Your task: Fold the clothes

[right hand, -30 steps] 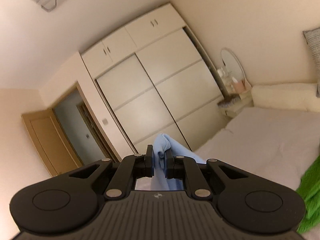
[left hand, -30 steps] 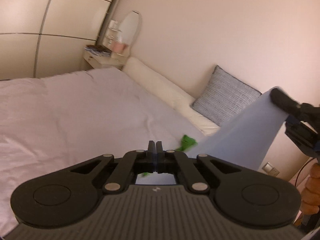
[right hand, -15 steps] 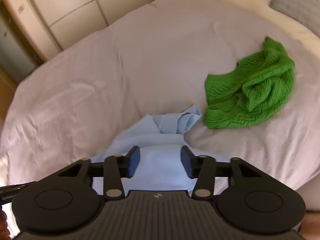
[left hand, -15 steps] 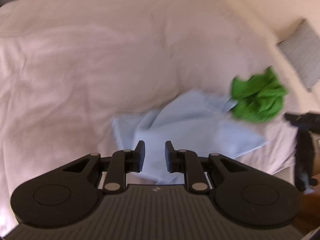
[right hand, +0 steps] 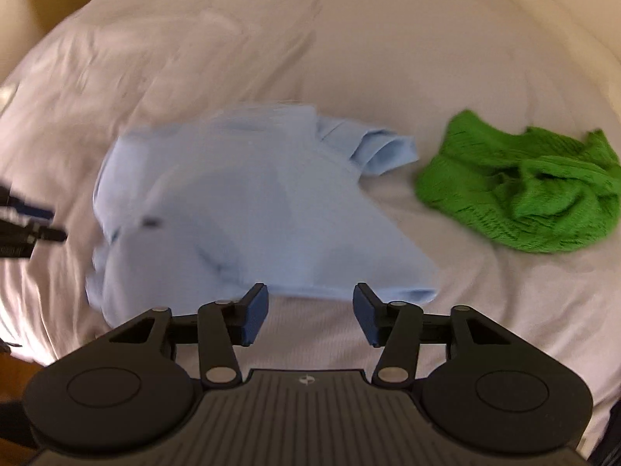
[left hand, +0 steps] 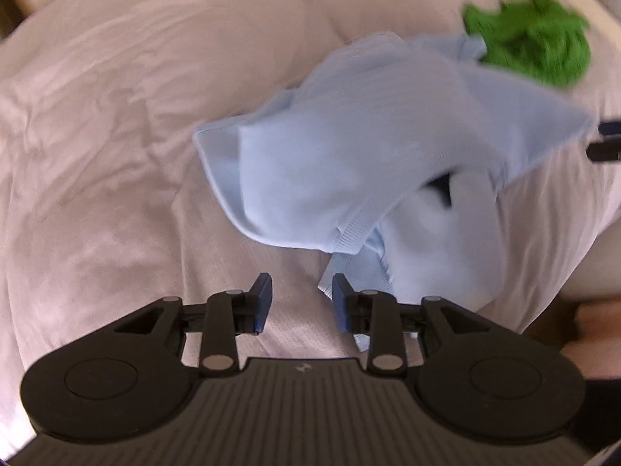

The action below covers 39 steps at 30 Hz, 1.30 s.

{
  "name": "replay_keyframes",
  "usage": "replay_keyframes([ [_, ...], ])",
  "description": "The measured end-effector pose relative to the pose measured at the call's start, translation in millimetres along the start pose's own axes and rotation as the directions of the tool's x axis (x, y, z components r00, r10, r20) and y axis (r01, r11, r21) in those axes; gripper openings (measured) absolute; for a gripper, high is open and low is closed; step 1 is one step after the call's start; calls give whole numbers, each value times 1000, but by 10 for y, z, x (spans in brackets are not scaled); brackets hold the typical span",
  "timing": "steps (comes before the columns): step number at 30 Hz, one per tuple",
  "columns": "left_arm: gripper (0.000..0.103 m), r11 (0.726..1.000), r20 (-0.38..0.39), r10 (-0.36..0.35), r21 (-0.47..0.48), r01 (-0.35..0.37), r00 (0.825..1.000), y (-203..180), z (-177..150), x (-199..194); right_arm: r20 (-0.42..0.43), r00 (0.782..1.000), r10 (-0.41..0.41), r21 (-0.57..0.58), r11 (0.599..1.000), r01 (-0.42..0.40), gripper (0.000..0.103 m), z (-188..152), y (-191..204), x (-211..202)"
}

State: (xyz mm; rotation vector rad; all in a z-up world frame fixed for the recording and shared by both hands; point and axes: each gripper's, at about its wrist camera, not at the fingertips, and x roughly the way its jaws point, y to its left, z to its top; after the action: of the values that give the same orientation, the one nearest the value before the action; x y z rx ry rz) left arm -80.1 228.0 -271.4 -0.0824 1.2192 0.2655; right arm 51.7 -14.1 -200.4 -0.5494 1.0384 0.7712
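Observation:
A light blue shirt (left hand: 349, 163) lies rumpled on the bed, blurred by motion; it also shows in the right wrist view (right hand: 252, 202). A green knitted sweater (right hand: 528, 194) lies bunched to its right; in the left wrist view the sweater (left hand: 531, 39) is at the far upper right. My left gripper (left hand: 302, 303) is open and empty just short of the shirt's ribbed hem. My right gripper (right hand: 308, 312) is open and empty just short of the shirt's near edge. The left gripper's tip (right hand: 27, 225) shows at the left edge of the right wrist view.
The bed (right hand: 349, 39) is covered with a wrinkled pale sheet (left hand: 97, 136). Its near right edge drops off in the left wrist view (left hand: 582, 272). A wooden floor strip (right hand: 15, 372) shows at the lower left of the right wrist view.
A second ago both grippers were shut on the raised blue shirt. They have let go, opened wider, and the shirt has dropped onto the bed in front of them.

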Motion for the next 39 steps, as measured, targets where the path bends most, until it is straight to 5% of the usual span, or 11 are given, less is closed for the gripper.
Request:
replay_keyframes([
  [5, 37, 946, 40, 154, 284, -159, 987, -315, -78, 313, -4, 1000, -6, -96, 995, 6, 57, -134, 114, 260],
  [9, 43, 782, 178, 256, 540, -312, 950, -521, -279, 502, 59, 993, -103, -278, 954, 115, 68, -273, 302, 410],
  [16, 47, 409, 402, 230, 786, -463, 886, -648, -773, 838, 250, 924, -289, -644, 663, 381, 71, -714, 659, 752],
  [19, 52, 320, 468, 206, 798, -511, 860, -605, -878, 942, 322, 880, -348, -724, 509, 466, 72, -884, 720, 937],
  [21, 53, 292, 488, 193, 800, -524, 851, -569, -906, 999, 348, 859, -375, -736, 458, 499, 72, -912, 702, 1022],
  [24, 53, 237, 507, 166, 812, -534, 846, -549, -962, 1091, 347, 858, -379, -733, 460, 501, 70, -851, 649, 1085],
  [26, 36, 227, 512, 145, 816, -532, 847, -505, -974, 1107, 349, 868, -354, -727, 482, 489, 52, -780, 617, 1020],
  [27, 16, 253, 507, 143, 812, -526, 850, -471, -938, 1071, 350, 872, -341, -723, 493, 483, 48, -744, 601, 987],
  [29, 7, 326, 491, 145, 796, -510, 859, -400, -837, 973, 344, 885, -313, -693, 551, 465, 44, -657, 546, 838],
  [34, 11, 449, 498, 168, 729, -516, 850, -260, -636, 741, 371, 885, -282, -634, 619, 464, 46, -518, 489, 556],
  [39, 21, 423, 479, 174, 753, -504, 861, -331, -644, 897, 308, 907, -287, -702, 575, 420, 57, -574, 583, 772],
])
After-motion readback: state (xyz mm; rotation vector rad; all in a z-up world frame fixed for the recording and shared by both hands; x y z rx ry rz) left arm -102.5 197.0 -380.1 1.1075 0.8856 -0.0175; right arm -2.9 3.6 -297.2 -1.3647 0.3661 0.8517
